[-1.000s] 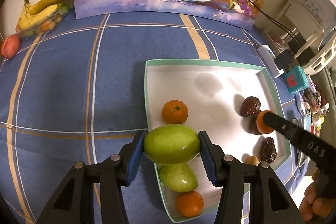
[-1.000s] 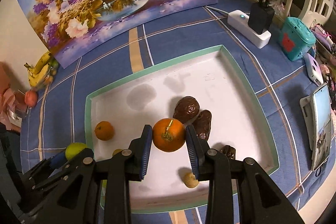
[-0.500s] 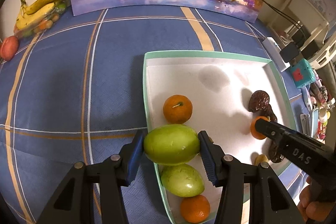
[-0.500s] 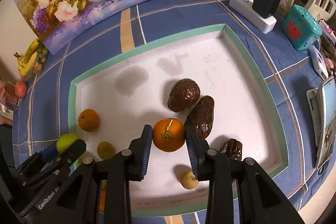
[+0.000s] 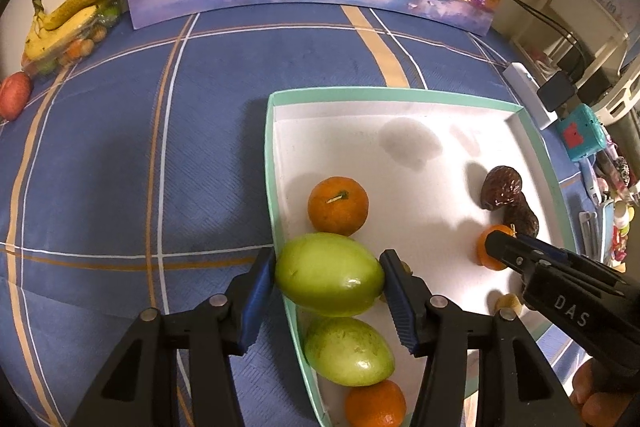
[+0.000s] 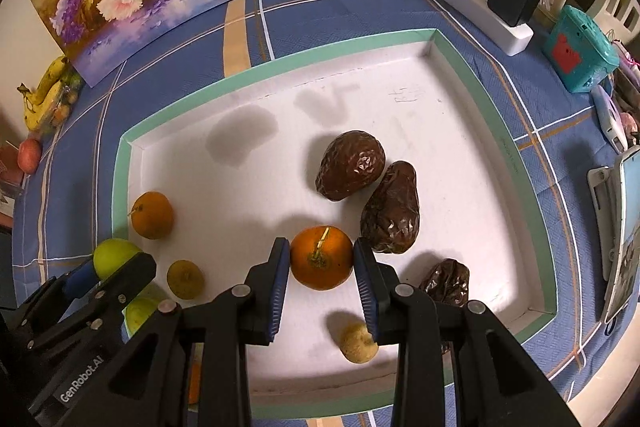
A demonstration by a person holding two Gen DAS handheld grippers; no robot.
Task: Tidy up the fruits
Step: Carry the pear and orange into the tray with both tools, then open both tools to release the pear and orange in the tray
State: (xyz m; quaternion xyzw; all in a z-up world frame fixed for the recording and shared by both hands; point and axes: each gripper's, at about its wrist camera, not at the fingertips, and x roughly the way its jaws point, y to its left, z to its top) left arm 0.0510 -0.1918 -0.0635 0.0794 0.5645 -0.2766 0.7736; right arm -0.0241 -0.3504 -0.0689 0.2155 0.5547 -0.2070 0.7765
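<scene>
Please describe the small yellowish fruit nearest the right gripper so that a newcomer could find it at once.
Start at the white tray with the mint-green rim on the blue checked cloth. Near its front edge, just below the orange held in the right gripper, lies a small pale yellow, rough-skinned round fruit. It is paler than the olive-brown one to its left.

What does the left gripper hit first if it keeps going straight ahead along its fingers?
Probably the orange just beyond the green fruit held by the left gripper, near the tray's left wall. Depth is unclear, so the fruit might pass above it.
</scene>
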